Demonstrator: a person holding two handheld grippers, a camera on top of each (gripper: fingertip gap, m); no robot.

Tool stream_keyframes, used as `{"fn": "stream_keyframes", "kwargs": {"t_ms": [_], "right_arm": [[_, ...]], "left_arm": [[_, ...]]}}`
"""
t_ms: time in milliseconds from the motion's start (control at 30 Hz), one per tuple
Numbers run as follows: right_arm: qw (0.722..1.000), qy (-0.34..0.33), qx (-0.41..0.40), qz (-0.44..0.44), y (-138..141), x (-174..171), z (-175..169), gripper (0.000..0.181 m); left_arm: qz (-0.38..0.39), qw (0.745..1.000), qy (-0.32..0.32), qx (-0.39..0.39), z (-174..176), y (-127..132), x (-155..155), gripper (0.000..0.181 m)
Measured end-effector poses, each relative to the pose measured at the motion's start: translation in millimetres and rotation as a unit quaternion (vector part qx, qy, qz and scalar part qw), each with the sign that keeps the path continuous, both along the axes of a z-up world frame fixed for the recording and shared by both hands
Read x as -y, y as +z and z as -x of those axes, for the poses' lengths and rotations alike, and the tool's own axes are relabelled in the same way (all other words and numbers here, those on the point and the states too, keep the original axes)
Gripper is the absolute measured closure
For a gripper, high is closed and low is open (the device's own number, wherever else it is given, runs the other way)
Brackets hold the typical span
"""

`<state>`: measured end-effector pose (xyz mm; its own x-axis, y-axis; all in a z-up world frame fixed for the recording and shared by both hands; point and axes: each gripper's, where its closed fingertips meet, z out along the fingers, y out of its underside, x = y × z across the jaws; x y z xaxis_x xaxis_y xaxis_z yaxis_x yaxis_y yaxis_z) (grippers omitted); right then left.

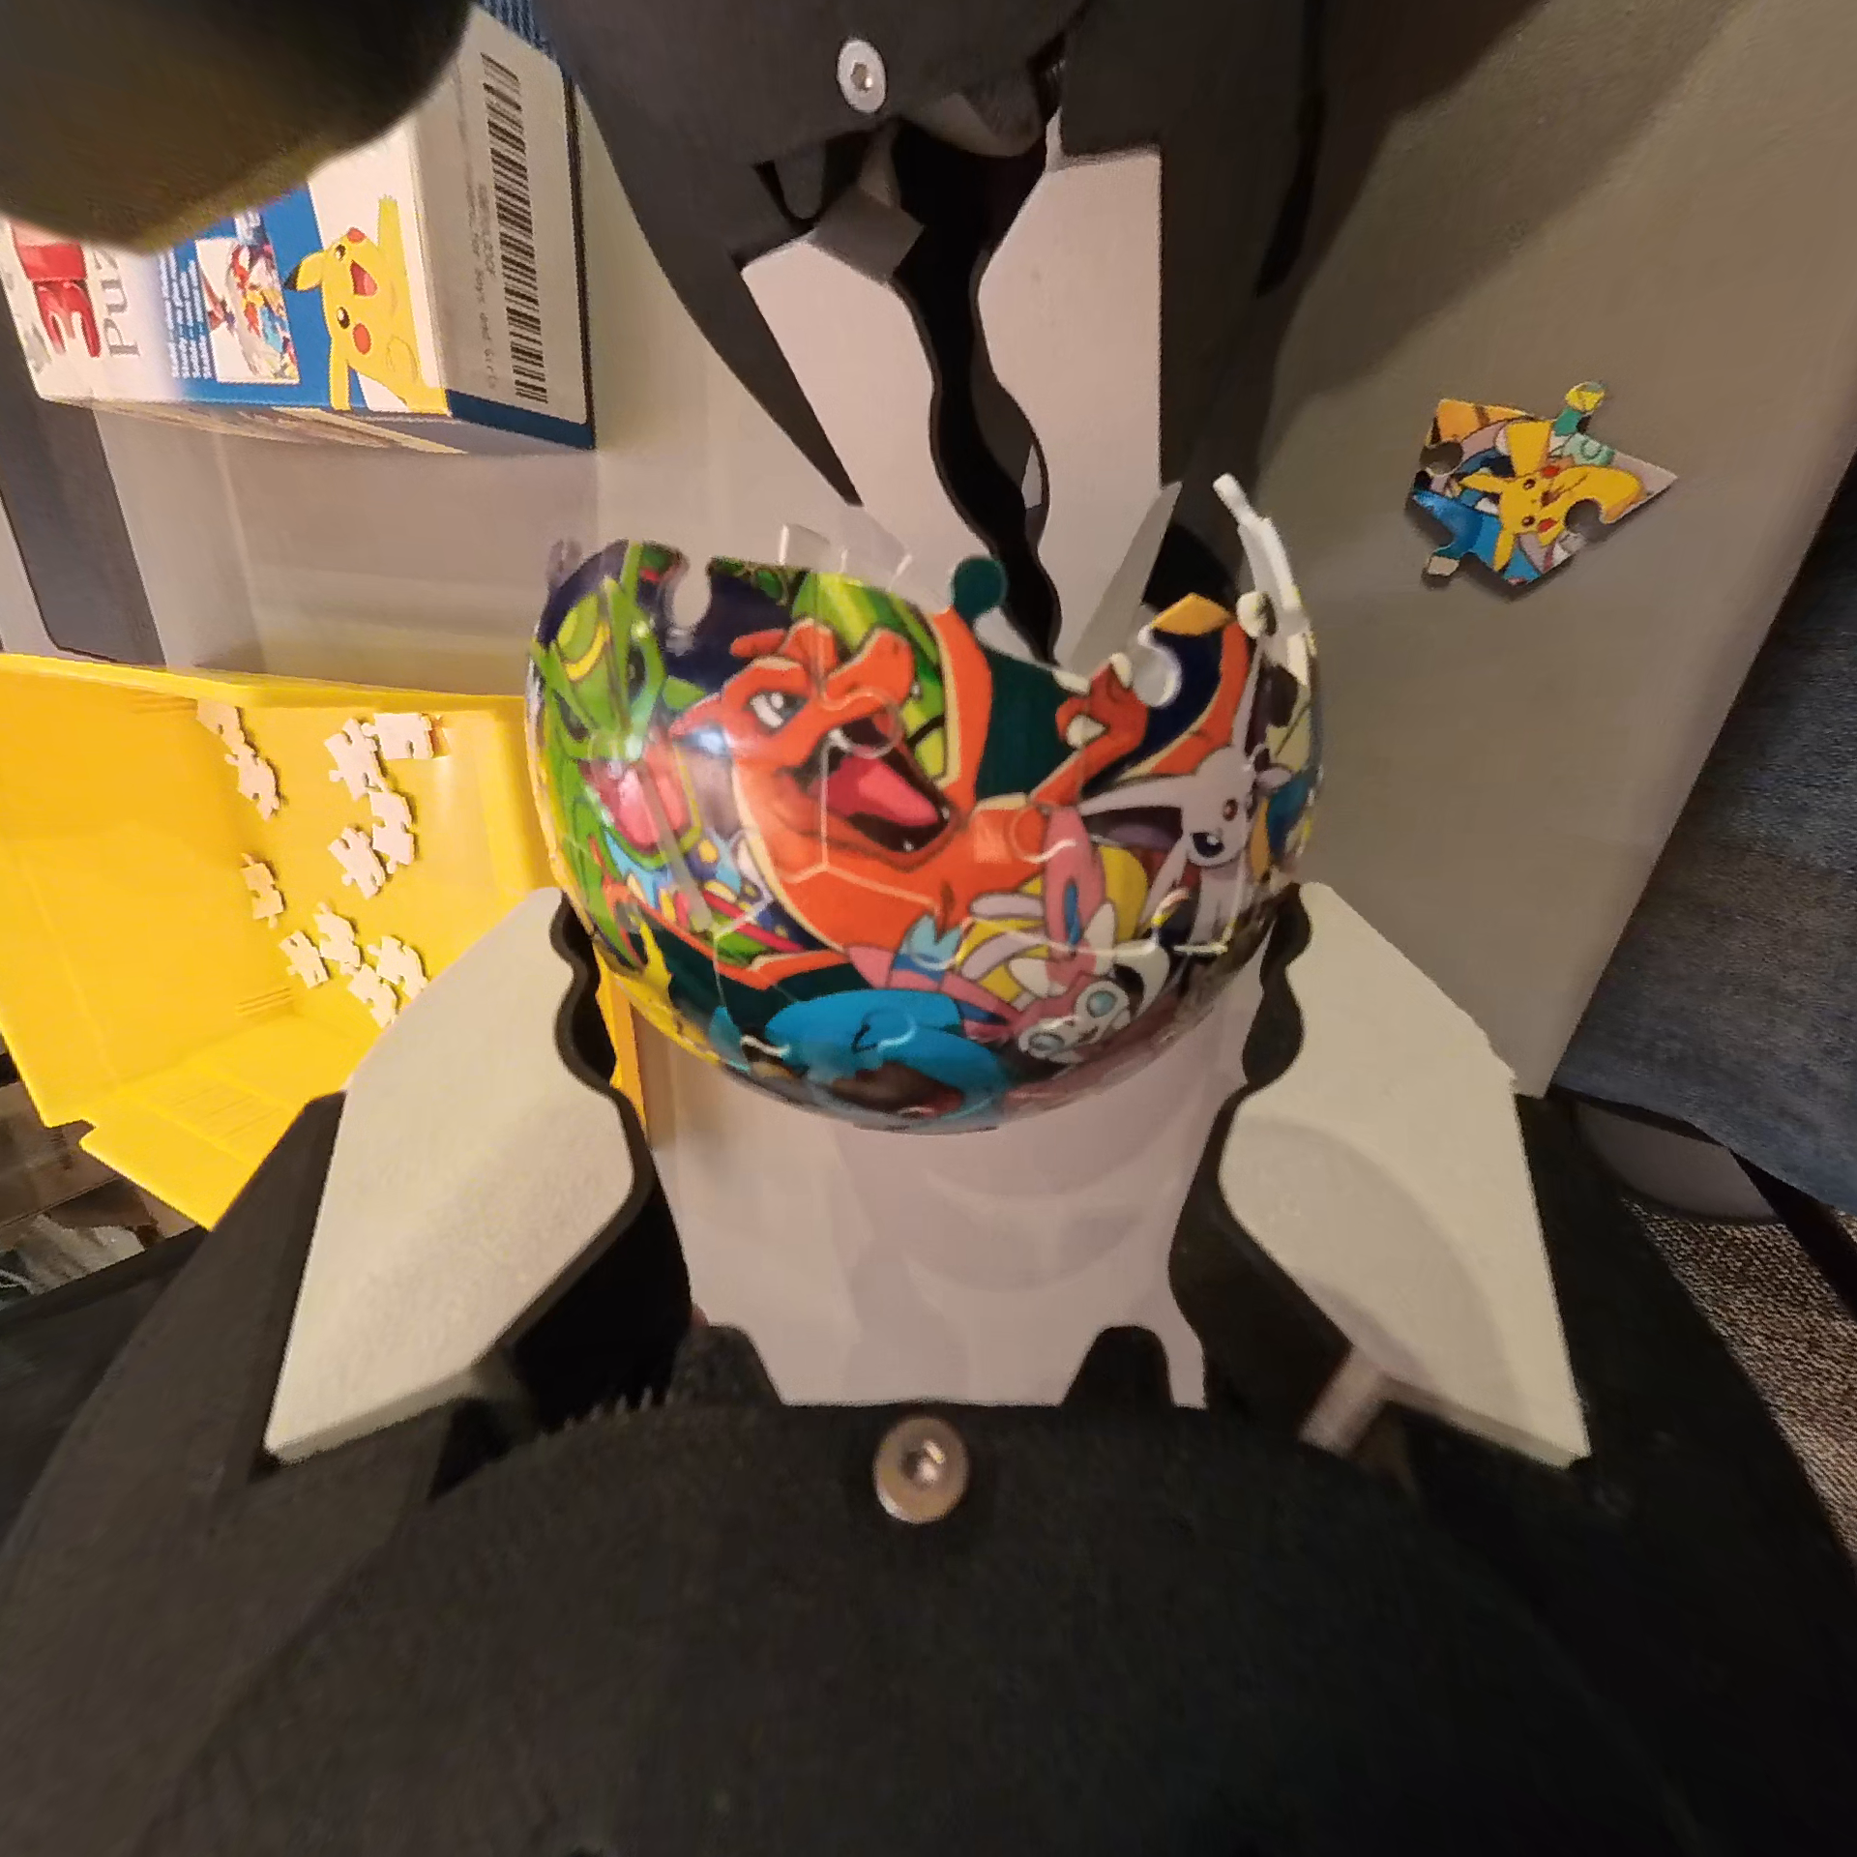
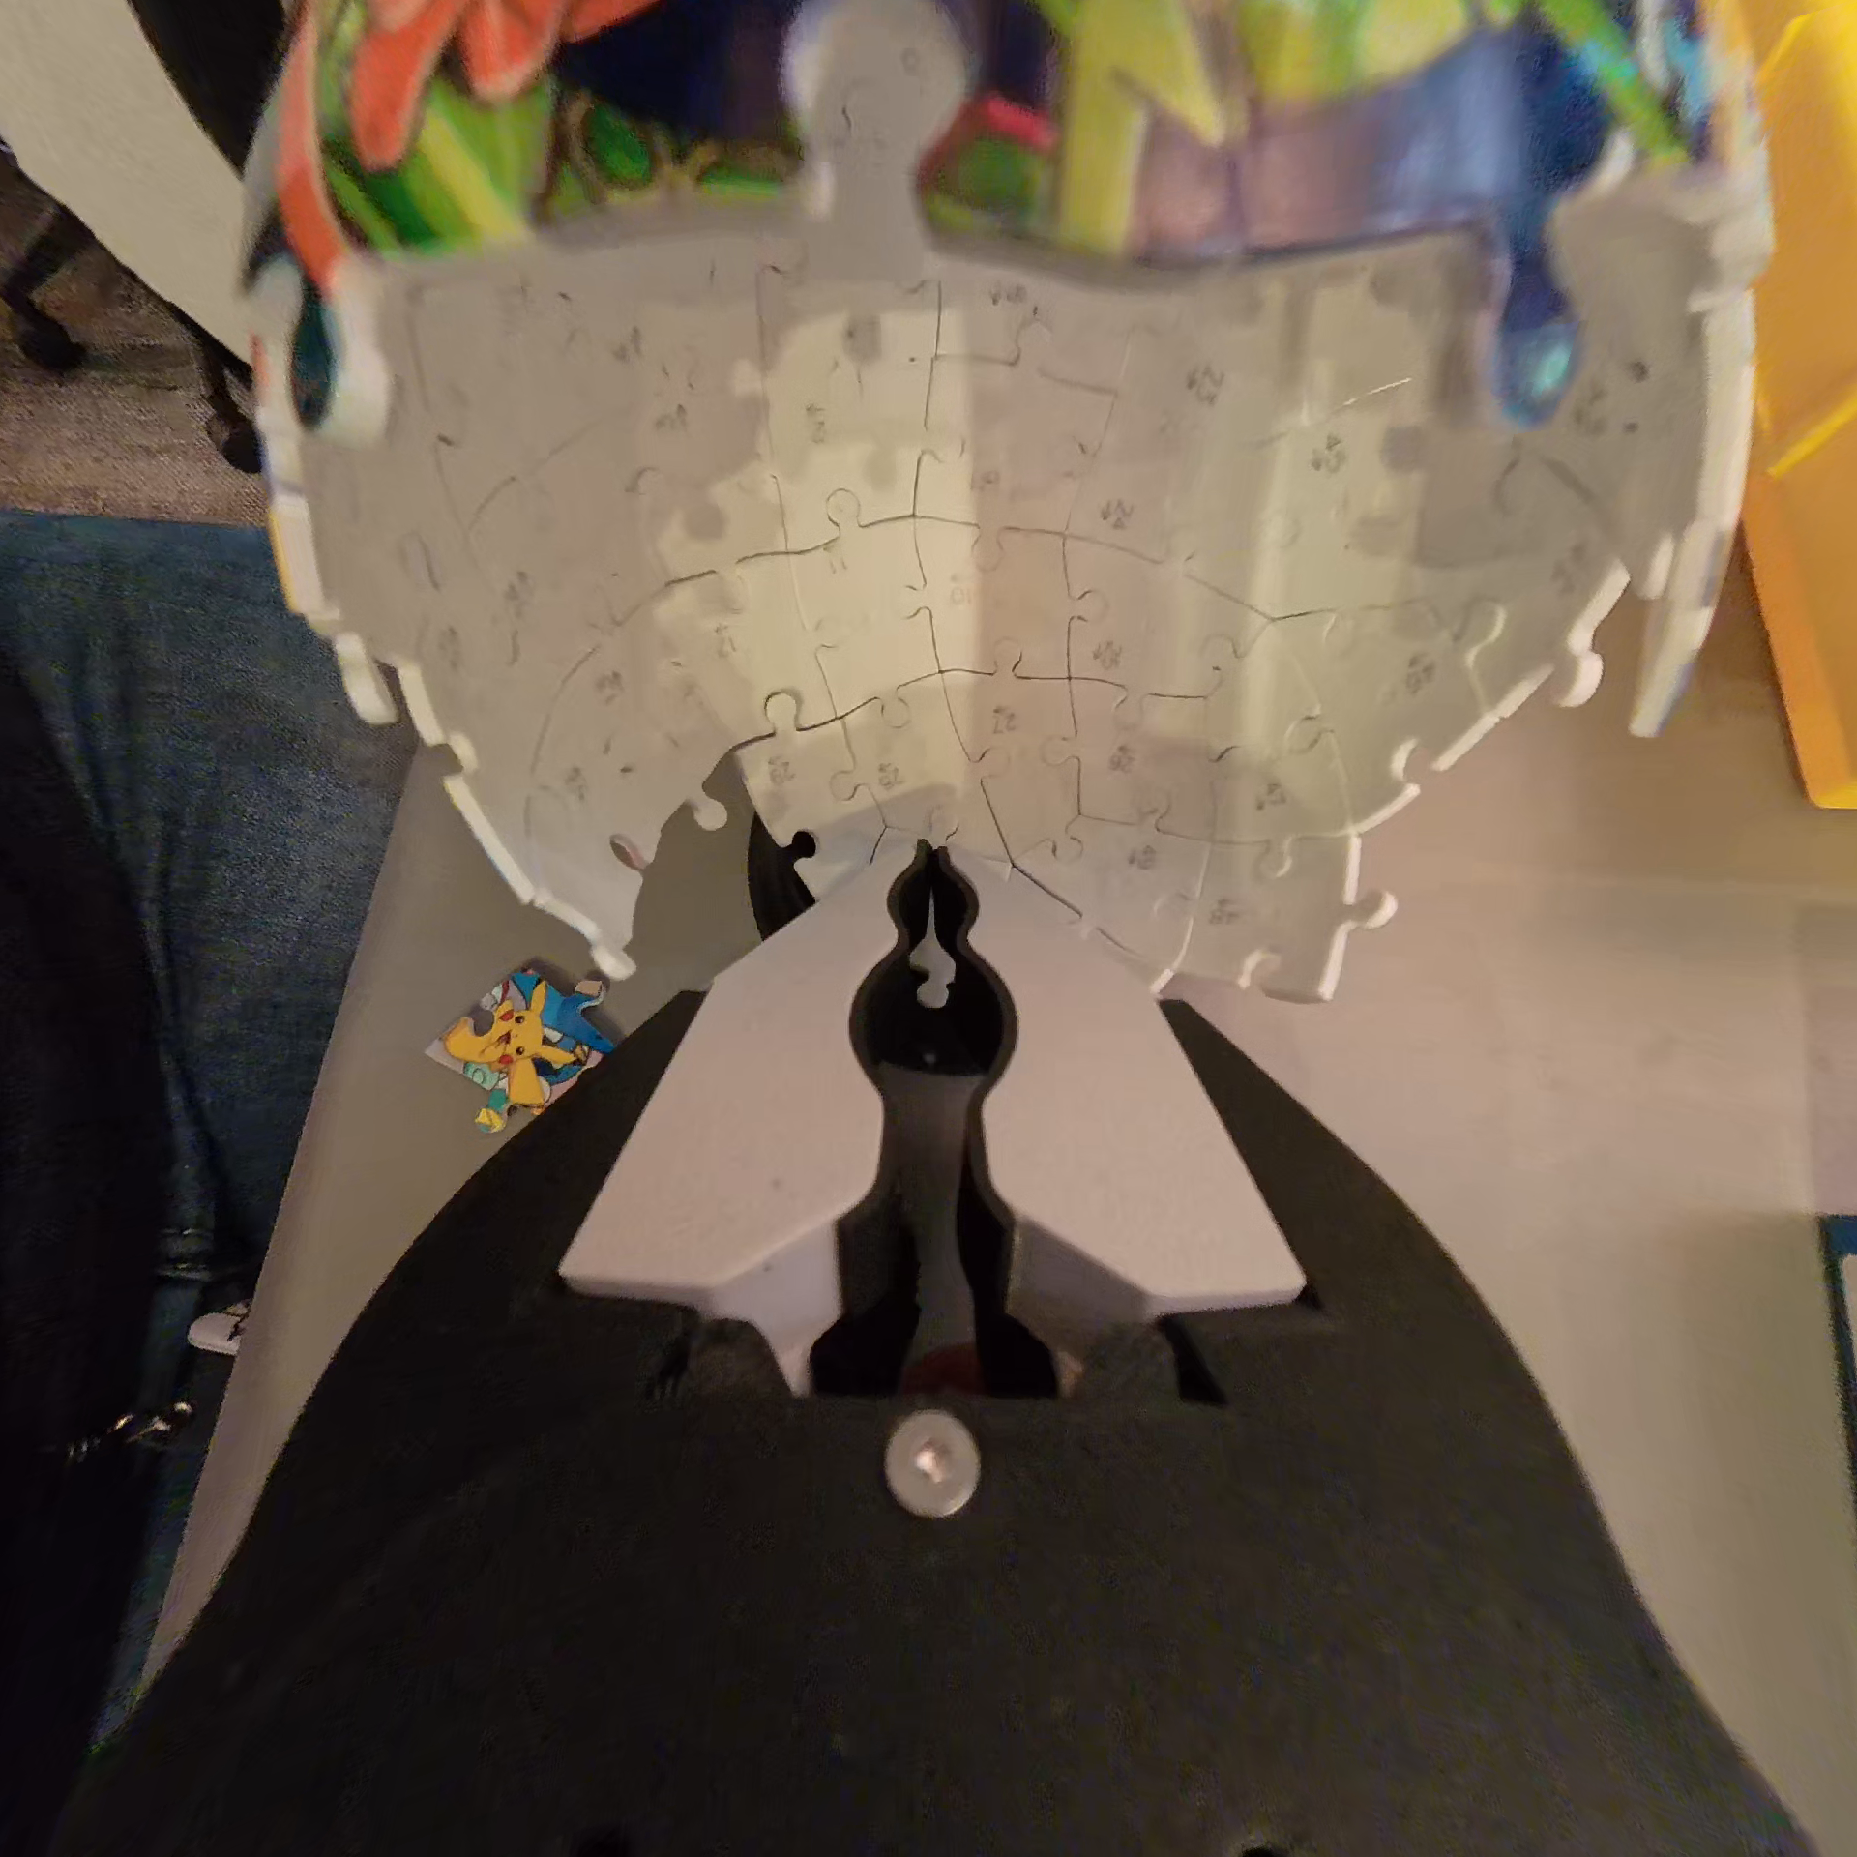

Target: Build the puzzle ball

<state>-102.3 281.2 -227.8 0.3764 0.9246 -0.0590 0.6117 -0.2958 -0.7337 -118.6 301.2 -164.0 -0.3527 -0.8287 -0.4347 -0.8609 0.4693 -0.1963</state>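
The grey table [image 1: 1457, 804] carries everything here. At its left side sits a yellow bin [image 1: 151, 904] with a scatter of loose pieces [image 1: 342, 864] lying white side up inside it, and beyond the bin stands the puzzle box [image 1: 332, 271], blue and white with a cartoon picture on its side.

The half-built puzzle ball [image 1: 904, 834] is held up above the table, a bowl-shaped shell with bright cartoon creatures on the outside. From the right wrist view I look straight into its hollow [image 2: 955, 563]: pale grey backs of the joined pieces, jagged tabs along the open rim.

The left gripper [image 1: 930, 924] is spread wide and cradles the ball, one finger pressed on each flank of the shell near its lower half. The right gripper [image 1: 1035, 623] comes in from the far side; its jaws are pinched together on the ball's upper rim, clenched on the edge with a small tab showing in the slit between its fingers [image 2: 1065, 1085].

A small joined cluster [image 1: 1532, 492] of a few pieces, showing a yellow character, lies face up on the table to the ball's right, well apart from it.
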Motion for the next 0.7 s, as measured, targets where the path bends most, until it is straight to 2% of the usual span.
{"fn": "stream_keyframes", "kwargs": {"t_ms": [500,700], "right_arm": [[0.998,-0.025,-0.020,0.049,-1.4,0.0,-0.5,0.181],[0.999,-0.022,-0.014,0.039,-1.3,-0.4,-0.8,0.181]], "left_arm": [[-0.008,1.000,-0.007,0.005,-2.3,-1.3,2.3,0.057],[0.000,1.000,-0.003,0.025,-3.1,-0.8,5.0,0.058]]}}
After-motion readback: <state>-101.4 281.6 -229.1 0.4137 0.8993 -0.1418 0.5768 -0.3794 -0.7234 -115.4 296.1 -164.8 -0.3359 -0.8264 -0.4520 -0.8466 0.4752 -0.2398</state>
